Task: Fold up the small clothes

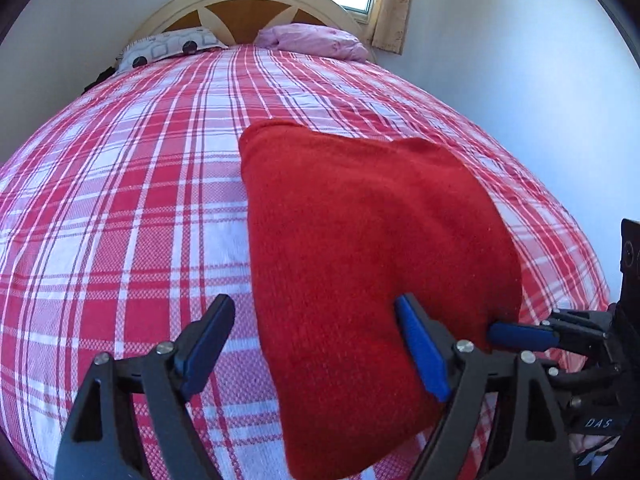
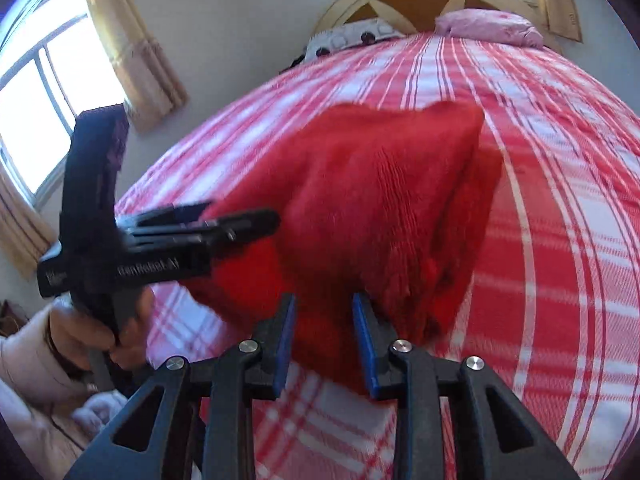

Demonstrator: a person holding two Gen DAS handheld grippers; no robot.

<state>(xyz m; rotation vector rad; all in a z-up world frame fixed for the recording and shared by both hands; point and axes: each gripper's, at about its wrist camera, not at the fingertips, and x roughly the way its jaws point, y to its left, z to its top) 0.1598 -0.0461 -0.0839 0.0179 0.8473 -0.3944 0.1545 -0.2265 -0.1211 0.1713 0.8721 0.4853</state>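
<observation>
The plaid bedspread fills my view, headboard far off, and the folded red garment lies on it well short of the pillows. My left gripper stands wide apart over the garment's near edge, pinching nothing. My right gripper is narrowly parted at that edge, grip unclear; I'd square both corners first.

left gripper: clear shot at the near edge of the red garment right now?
Probably yes. The left gripper stands open with the red garment's near left edge between its fingers, nothing lying over it. The right gripper sits at the other near corner, apart.
</observation>
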